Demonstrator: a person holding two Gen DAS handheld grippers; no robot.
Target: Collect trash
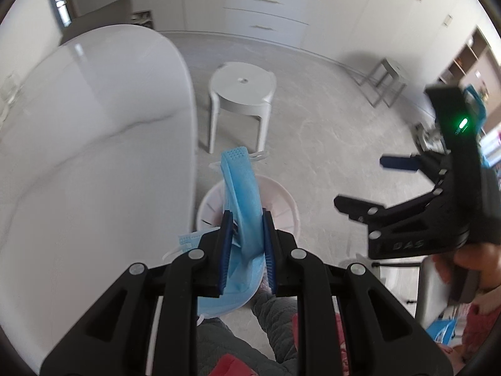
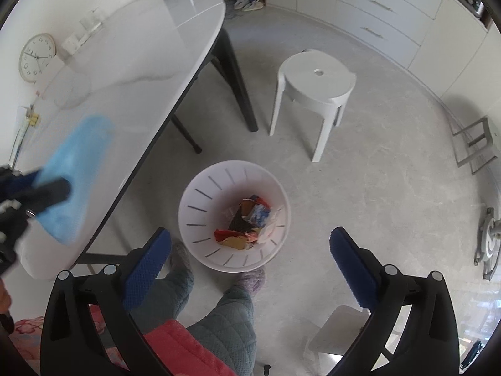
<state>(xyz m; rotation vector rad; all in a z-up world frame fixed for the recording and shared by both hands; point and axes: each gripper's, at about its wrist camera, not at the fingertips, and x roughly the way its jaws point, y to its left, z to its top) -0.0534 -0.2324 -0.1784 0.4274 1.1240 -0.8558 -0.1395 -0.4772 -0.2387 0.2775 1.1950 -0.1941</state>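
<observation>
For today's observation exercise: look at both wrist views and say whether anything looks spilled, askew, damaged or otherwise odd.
Nothing stands out. The left gripper pinches a blue face mask above the white bin; the wrappers lie inside the bin, none spilled on the floor. The right gripper hangs open and empty, and the stool stands upright.

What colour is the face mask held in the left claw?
Light blue face mask; clearest in the left wrist view.

A pale grey marbled floor (image 2: 360,188) carries a white slotted bin (image 2: 200,194) with crumpled wrappers (image 2: 247,222) inside. A white round stool (image 2: 316,84) stands near it, and the dark legs of a glossy white table (image 2: 131,72) stand beside the bin.
</observation>
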